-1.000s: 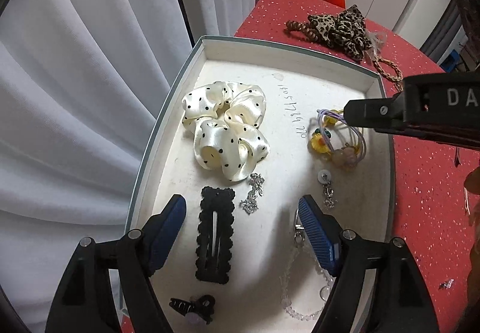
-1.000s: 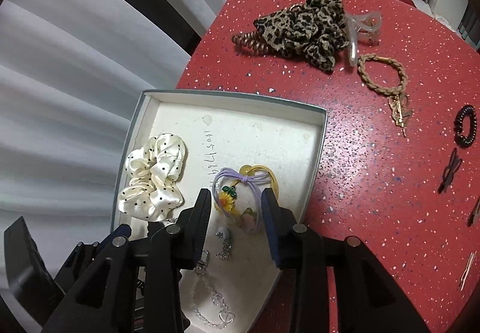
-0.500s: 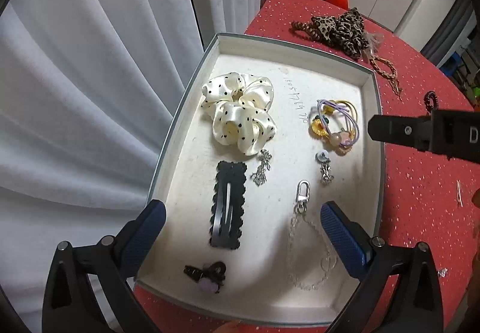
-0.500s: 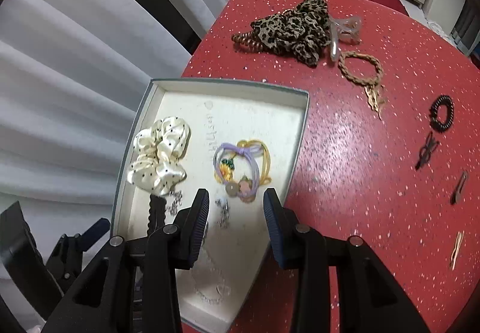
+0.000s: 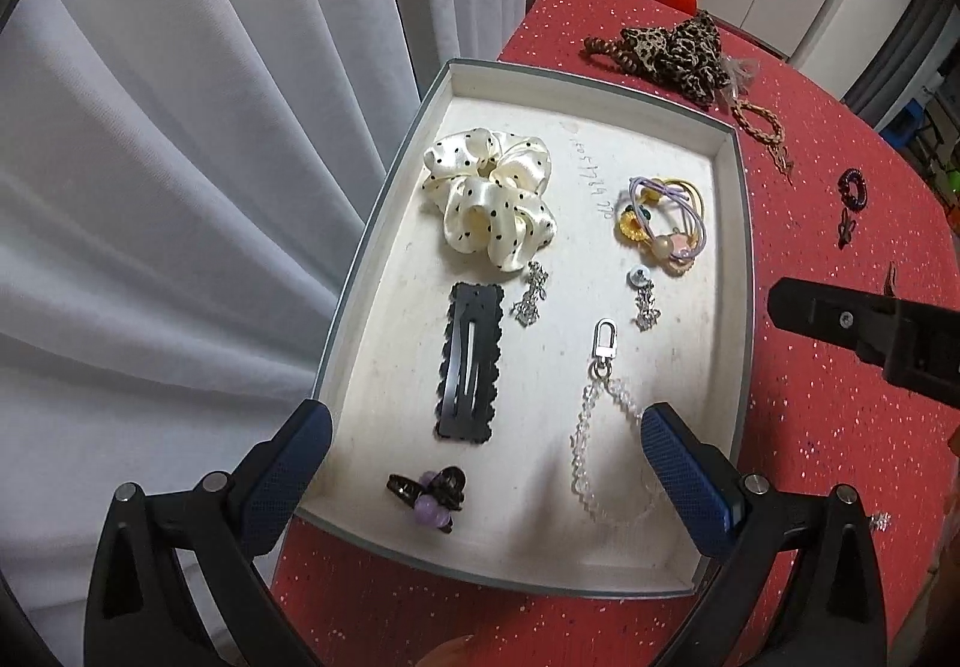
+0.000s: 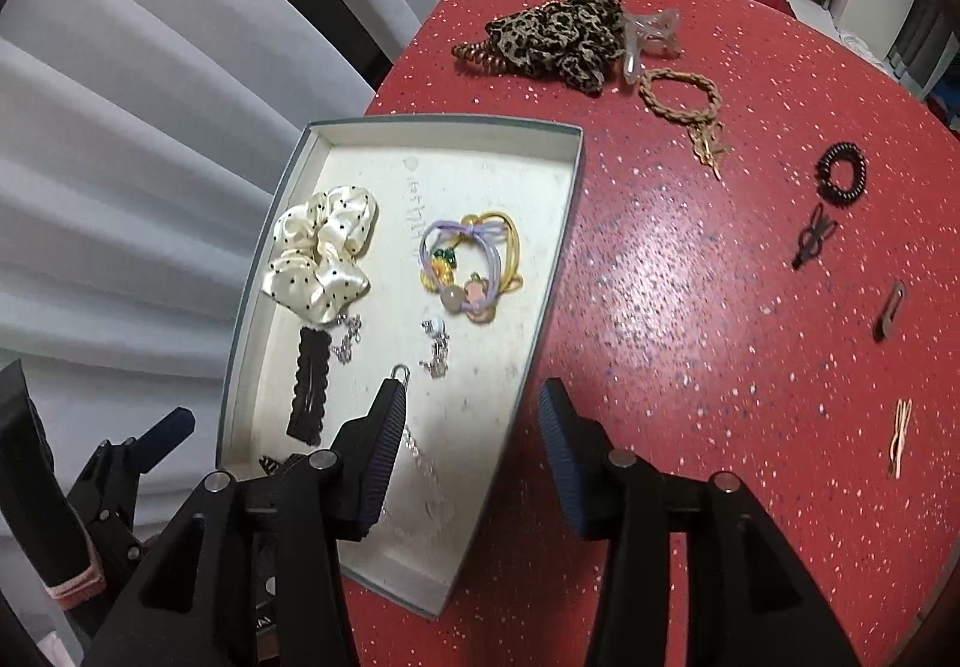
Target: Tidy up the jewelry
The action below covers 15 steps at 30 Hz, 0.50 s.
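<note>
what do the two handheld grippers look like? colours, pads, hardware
Both match: left gripper and right gripper have matte black plastic finger arms with silver pivot screws and dark blue textured pads. No cables show. A pink cuff shows beside the left gripper.

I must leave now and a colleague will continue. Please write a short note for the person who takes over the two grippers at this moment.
Left gripper: open, empty, above the near end of the box.
Right gripper: jaws have just been opening, nothing between them, over the box's right edge.
Done, in the box: dotted scrunchie, hair ties, black clip, two small charms, bead chain, small claw clip.
Left, on the red table: leopard scrunchie, clear claw clip, braided bracelet, black coil tie, several small pins.
</note>
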Tool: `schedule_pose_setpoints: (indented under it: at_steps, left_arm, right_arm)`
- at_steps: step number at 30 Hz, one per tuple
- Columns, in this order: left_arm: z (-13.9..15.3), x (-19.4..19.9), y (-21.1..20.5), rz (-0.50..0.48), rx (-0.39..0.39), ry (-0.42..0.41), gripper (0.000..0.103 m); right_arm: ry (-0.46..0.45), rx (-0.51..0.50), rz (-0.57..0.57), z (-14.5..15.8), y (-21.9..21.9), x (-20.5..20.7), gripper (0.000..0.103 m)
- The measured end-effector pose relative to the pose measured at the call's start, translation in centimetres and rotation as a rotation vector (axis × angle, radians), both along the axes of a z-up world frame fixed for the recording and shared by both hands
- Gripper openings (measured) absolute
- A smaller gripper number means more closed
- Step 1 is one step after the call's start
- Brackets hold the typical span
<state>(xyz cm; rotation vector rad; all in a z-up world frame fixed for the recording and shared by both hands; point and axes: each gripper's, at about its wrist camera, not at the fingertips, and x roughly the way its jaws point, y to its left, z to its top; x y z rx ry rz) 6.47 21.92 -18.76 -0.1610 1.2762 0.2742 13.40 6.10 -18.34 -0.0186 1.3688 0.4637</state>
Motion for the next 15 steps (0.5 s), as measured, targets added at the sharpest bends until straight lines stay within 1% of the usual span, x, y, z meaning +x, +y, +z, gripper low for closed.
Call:
schedule_pose_setpoints:
  at_steps: [5,12,15]
  left_arm:
    - [-0.2,-0.7,0.0,0.01,0.007,0.011,0.103]
    - [-0.5,-1.4,0.2,0.006,-0.008,0.032,0.103]
    - [-0.3,-1.7,0.1,-0.004,0.001,0.035,0.103]
  right_arm:
    - [0.017,-0.022,-0.001,-0.3,-0.3,-0.7,0.053]
    - [0.038,-0.046,0.003,-0.9,-0.4,-1.6,0.053]
    - [0.045,-0.06,0.002,-1.1,-0.6,-2.2,0.053]
